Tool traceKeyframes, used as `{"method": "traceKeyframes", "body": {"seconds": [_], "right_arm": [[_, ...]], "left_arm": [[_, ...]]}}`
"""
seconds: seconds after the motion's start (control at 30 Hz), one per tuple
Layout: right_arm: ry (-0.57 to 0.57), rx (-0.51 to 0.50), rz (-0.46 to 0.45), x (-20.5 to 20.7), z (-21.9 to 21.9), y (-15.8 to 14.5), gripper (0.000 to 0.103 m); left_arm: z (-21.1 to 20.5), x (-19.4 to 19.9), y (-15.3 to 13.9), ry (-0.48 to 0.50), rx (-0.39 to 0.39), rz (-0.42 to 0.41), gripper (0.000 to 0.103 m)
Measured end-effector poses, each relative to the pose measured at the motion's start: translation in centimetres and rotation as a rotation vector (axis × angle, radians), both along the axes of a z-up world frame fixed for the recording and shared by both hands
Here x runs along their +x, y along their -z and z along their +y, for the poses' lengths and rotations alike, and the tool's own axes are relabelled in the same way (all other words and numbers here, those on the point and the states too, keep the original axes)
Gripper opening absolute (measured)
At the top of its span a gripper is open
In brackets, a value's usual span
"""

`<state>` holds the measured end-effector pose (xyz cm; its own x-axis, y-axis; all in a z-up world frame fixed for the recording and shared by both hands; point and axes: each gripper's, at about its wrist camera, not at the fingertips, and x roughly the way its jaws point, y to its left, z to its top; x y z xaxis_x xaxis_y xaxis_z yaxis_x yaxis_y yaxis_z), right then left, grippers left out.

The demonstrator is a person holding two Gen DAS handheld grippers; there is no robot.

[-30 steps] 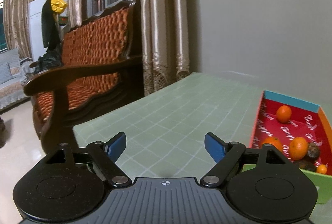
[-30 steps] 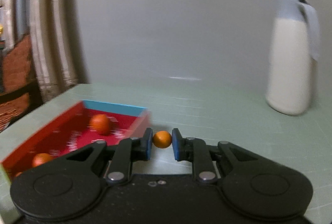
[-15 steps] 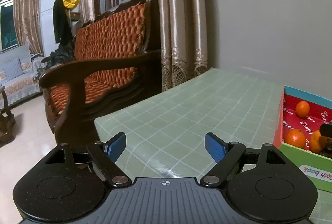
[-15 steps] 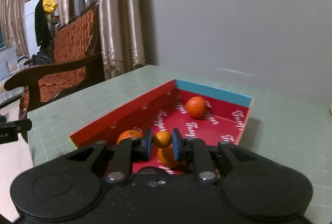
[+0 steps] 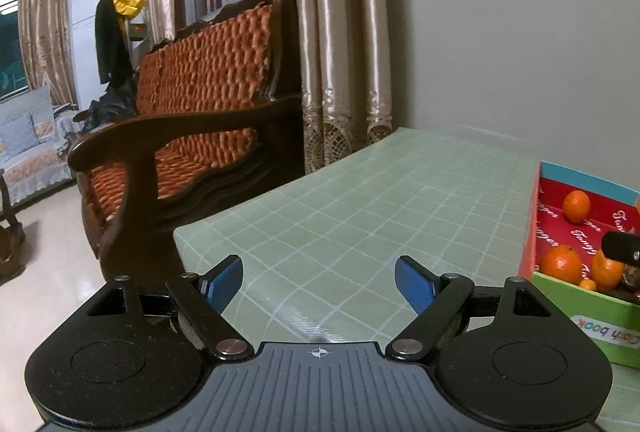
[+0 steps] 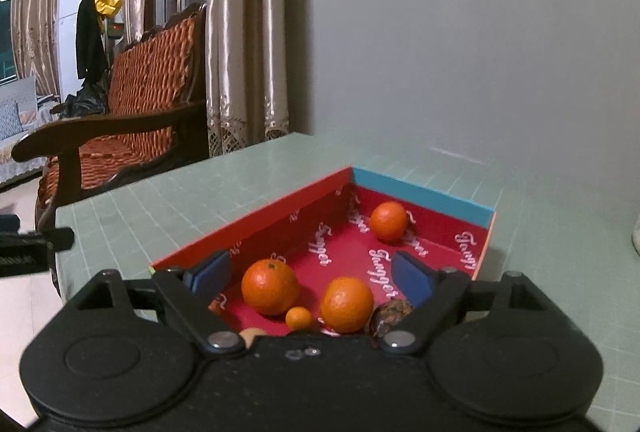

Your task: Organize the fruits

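Small orange just released into the box; right gripper fingers newly spread wide, empty; left gripper open, idle

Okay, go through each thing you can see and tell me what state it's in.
Right gripper: open, fingers just spread, nothing held, over the box.
Left gripper: open, empty, over the table.
Box: open-topped, holding fruit.
Small orange: loose in the box.
Three big oranges: resting in the box.
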<state>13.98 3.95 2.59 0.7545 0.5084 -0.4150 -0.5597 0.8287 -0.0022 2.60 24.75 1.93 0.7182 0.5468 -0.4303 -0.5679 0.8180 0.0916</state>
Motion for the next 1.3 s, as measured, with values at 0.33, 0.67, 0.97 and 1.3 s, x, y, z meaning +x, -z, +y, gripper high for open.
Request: {"method": "traceKeyframes", "body": {"seconds": [0.33, 0.67, 0.97, 1.3], "right_arm": [[0.151, -0.003, 0.019, -2.3, -2.9, -2.6, 0.103], [0.331, -0.005, 0.078, -7.5, -8.7, -3.7, 0.103], [0.417, 0.012, 0.050, -11.8, -11.2, -5.3, 0.103], [0.430, 0.016, 0.019, -14.0, -11.5, -6.5, 0.103]], "left_arm": [[-3.8, 0.7, -0.9, 0.094, 0.049, -0.007, 0.103], [-9.8, -0.7, -3.7, 0.270, -0.006, 0.001, 0.103], [-13.7, -4.7, -6.6, 0.351, -0.003, -0.002, 0.103], [-15.3, -6.6, -8.0, 0.394, 0.009, 0.002, 0.103]]}}
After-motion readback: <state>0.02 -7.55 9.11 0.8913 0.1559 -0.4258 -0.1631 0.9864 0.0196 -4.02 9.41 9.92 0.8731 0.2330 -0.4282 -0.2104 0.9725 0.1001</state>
